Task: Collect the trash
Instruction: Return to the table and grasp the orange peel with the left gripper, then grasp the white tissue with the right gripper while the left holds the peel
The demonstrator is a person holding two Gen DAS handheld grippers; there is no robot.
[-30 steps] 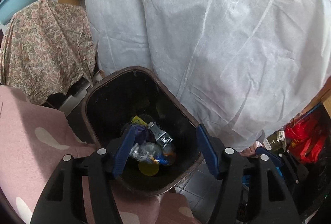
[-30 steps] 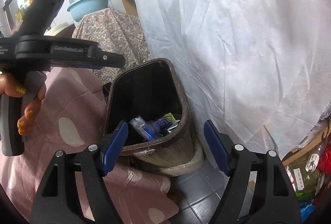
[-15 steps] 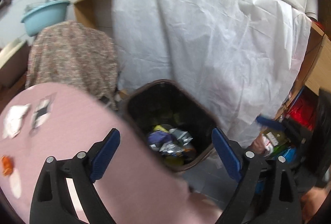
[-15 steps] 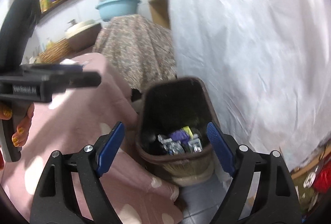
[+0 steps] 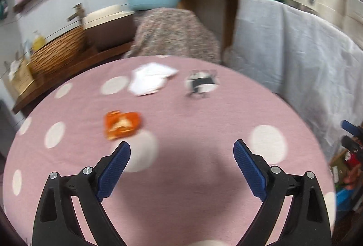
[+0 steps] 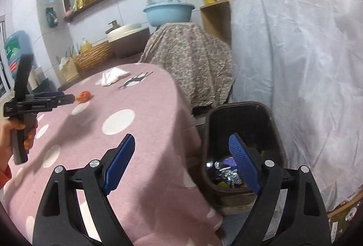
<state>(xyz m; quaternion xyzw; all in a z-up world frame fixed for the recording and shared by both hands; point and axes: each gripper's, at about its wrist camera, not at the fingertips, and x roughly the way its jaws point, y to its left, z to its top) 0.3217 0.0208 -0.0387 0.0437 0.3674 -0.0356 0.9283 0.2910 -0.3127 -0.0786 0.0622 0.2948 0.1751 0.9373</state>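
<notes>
An orange wrapper point(image 5: 121, 124), a white crumpled tissue point(image 5: 150, 81) and a black-and-white wrapper point(image 5: 200, 83) lie on the pink dotted tablecloth point(image 5: 204, 178). My left gripper point(image 5: 181, 157) is open and empty above the table, just short of the orange wrapper; it also shows in the right wrist view point(image 6: 68, 98). My right gripper point(image 6: 181, 155) is open and empty at the table's right edge, above the dark trash bin point(image 6: 240, 109) that holds several wrappers point(image 6: 226, 172). The orange wrapper point(image 6: 84, 96), tissue point(image 6: 112, 77) and black-and-white wrapper point(image 6: 133, 81) show there too.
A white sheet point(image 6: 306, 64) covers furniture right of the bin. A patterned cloth point(image 6: 190, 57) covers something behind the table, with a blue basin point(image 6: 168, 12) on top. A wicker basket point(image 6: 93, 58) and a sink point(image 6: 127, 32) stand at the back.
My left gripper swung from over the bin to the left, above the table, now facing the trash there. My right gripper rose and drew back from the bin. Both stayed open.
</notes>
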